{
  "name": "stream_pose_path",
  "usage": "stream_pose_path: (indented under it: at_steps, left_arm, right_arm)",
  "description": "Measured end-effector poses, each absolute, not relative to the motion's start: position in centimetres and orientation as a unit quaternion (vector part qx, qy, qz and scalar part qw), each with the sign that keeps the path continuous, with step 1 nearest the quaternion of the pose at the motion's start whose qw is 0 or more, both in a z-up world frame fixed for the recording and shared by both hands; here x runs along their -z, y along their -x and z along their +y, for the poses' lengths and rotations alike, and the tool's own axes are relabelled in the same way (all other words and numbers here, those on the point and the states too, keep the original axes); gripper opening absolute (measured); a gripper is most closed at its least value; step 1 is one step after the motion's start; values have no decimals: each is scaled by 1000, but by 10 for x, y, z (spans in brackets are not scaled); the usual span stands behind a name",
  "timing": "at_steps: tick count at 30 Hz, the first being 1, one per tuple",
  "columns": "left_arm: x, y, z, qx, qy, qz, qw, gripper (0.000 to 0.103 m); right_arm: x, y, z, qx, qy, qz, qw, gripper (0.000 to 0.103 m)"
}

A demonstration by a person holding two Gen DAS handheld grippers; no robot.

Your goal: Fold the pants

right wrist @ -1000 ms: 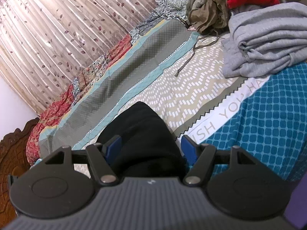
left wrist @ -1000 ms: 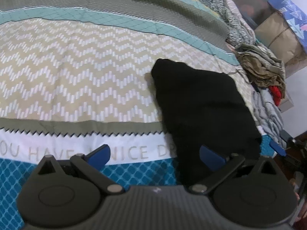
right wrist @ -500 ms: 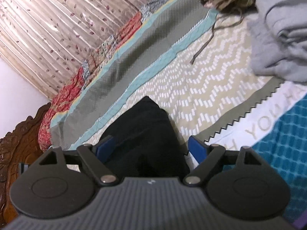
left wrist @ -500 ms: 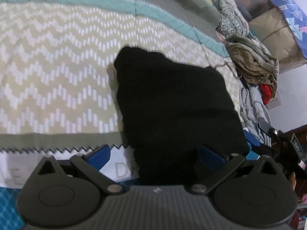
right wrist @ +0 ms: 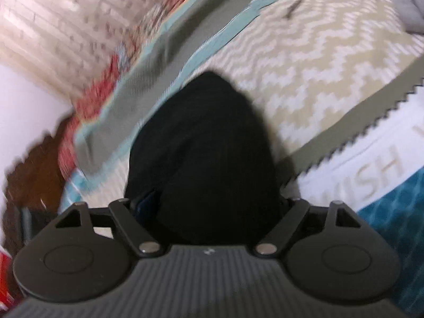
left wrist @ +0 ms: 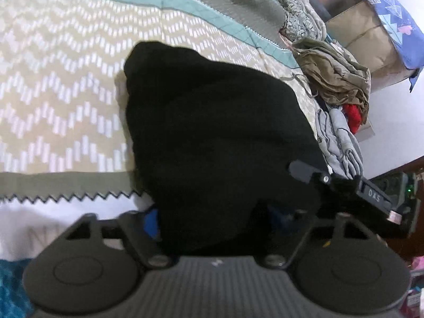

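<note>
The black pants (left wrist: 212,137) lie folded into a compact bundle on the patterned bedspread (left wrist: 61,100). My left gripper (left wrist: 212,218) is open, its blue-padded fingers on either side of the bundle's near edge, with the cloth filling the gap. The pants also show in the right wrist view (right wrist: 204,153). My right gripper (right wrist: 212,201) is open around the opposite edge, its blue pads mostly hidden by the black cloth. The right gripper's body shows at the right in the left wrist view (left wrist: 344,193).
A pile of olive and red clothes (left wrist: 336,84) and folded grey garments (left wrist: 341,143) lie on the bed's right side. A cardboard box (left wrist: 368,39) stands beyond. A curtain (right wrist: 53,13) and a wooden headboard (right wrist: 29,175) lie past the far edge.
Both grippers have moved in toward the black bundle from opposite sides. The cloth now fills the space between each pair of fingers. The right wrist view is blurred with motion.
</note>
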State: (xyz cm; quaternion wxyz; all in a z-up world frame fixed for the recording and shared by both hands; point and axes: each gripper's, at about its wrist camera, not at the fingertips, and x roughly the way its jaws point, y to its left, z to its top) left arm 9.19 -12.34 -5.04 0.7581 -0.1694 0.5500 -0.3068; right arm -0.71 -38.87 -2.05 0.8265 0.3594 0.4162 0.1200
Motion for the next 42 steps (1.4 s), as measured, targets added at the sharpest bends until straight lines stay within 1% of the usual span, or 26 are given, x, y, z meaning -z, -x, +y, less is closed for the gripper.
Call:
stream_pose_path:
  at_steps: [1, 2, 4, 6, 9, 11, 13, 15, 16, 17, 18, 19, 20, 22, 24, 25, 27, 28, 29, 30, 31, 32, 33, 36, 40, 42]
  left_arm:
    - [47, -92, -116, 310, 180, 546, 757, 58]
    - [43, -92, -107, 317, 195, 541, 754, 57]
    - [29, -89, -86, 318, 211, 521, 763, 57]
    - [13, -85, -65, 311, 220, 502, 776, 57]
    - [-11, -75, -20, 299, 246, 467, 795, 57]
    - [-19, -65, 6, 290, 240, 449, 810, 58]
    - [-12, -58, 18, 268, 231, 456, 817, 59]
    - [13, -57, 25, 230, 213, 495, 811, 59]
    - [26, -56, 27, 212, 204, 513, 806, 65]
    - [36, -55, 30, 206, 205, 522, 802, 76]
    - [42, -54, 36, 207, 218, 525, 796, 81]
    - [44, -54, 39, 206, 235, 526, 791, 91]
    - [44, -56, 42, 205, 249, 524, 788, 99]
    - [37, -62, 47, 208, 262, 506, 795, 103]
    - [33, -69, 52, 220, 268, 495, 796, 103]
    - [36, -74, 51, 231, 273, 497, 791, 103]
    - [52, -82, 33, 247, 283, 515, 770, 94]
    - [60, -83, 28, 245, 281, 527, 763, 86]
    - [62, -81, 21, 240, 270, 530, 767, 85]
    - [58, -74, 16, 238, 256, 523, 777, 84]
    - [53, -73, 15, 239, 255, 519, 780, 79]
    - [45, -73, 17, 241, 267, 513, 779, 67]
    - [35, -78, 23, 253, 287, 503, 775, 63]
    - [-2, -99, 34, 276, 308, 446, 794, 63]
    - [-49, -148, 22, 280, 241, 380, 848, 64]
    - [-59, -176, 17, 272, 218, 356, 867, 65]
  right_arm:
    - [16, 11, -385, -115, -361, 415, 827, 70]
    - [11, 16, -381, -114, -363, 410, 829, 68]
    - [1, 24, -370, -135, -380, 398, 824, 58]
    - [-9, 29, -347, -158, -383, 392, 821, 55]
    - [-23, 37, -311, -196, -373, 373, 827, 54]
    - [-22, 43, -290, -214, -384, 359, 823, 55]
    - [-7, 40, -274, -217, -379, 378, 816, 56]
    - [11, 37, -257, -204, -358, 421, 808, 58]
    - [16, 39, -252, -193, -342, 432, 812, 63]
    - [19, 43, -251, -190, -334, 430, 817, 66]
    - [18, 44, -254, -192, -343, 427, 814, 68]
    - [17, 46, -260, -189, -354, 426, 810, 72]
    - [16, 49, -263, -183, -363, 422, 810, 75]
    - [13, 53, -276, -164, -371, 410, 817, 84]
    - [18, 51, -288, -157, -388, 414, 808, 85]
    - [24, 47, -291, -166, -404, 422, 794, 85]
    - [38, 34, -285, -181, -432, 445, 763, 84]
    - [39, 29, -277, -195, -436, 454, 753, 74]
    - [38, 23, -268, -205, -434, 465, 744, 67]
    - [35, 19, -256, -207, -423, 478, 742, 63]
    - [30, 16, -248, -219, -412, 480, 743, 57]
    - [22, 13, -243, -233, -408, 474, 745, 55]
    - [11, 9, -240, -251, -401, 462, 750, 53]
    - [-30, -14, -236, -285, -367, 411, 784, 53]
    - [-72, -66, -228, -308, -303, 352, 830, 53]
    - [-81, -99, -228, -310, -277, 329, 848, 53]
